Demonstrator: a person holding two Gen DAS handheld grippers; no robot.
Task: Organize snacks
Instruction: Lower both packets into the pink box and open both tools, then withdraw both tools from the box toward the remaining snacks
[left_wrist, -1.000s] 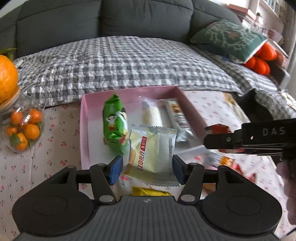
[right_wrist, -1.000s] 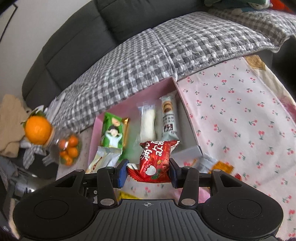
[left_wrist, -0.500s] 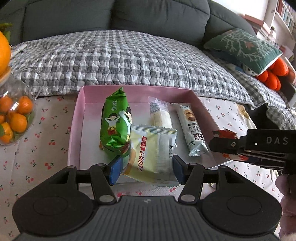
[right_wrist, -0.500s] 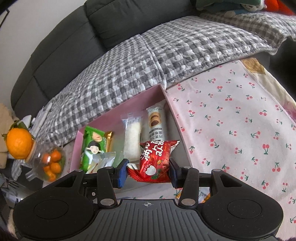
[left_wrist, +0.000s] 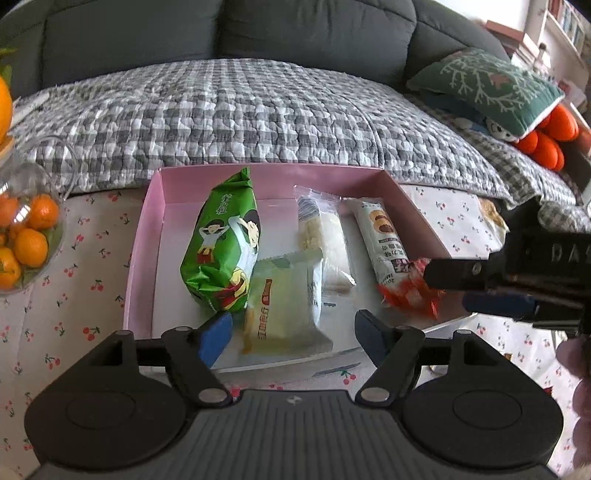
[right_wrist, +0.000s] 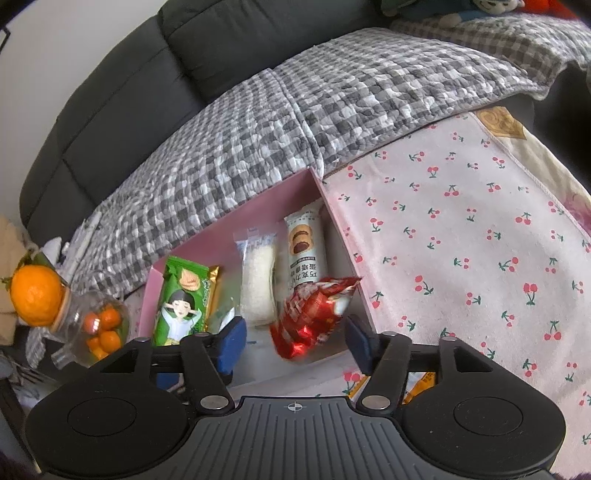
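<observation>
Pink box (left_wrist: 144, 236) on the cherry-print cloth (right_wrist: 461, 229), five snacks inside.
In a row: green packet (left_wrist: 221, 251), pale yellow packet (left_wrist: 284, 306), clear rice bar (left_wrist: 321, 236), white cake bar (left_wrist: 384, 236), red packet (right_wrist: 314, 314); left gripper (left_wrist: 291, 332) opening, pads clear of the yellow packet lying between them; right gripper (right_wrist: 295, 339) opening, red packet loose between its pads; glass jar (left_wrist: 26, 221) of small oranges beside the box.

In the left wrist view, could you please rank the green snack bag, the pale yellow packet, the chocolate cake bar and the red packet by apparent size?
1. green snack bag
2. pale yellow packet, though it lies nearer the camera, so the first two are uncertain
3. chocolate cake bar
4. red packet, partly hidden
</observation>
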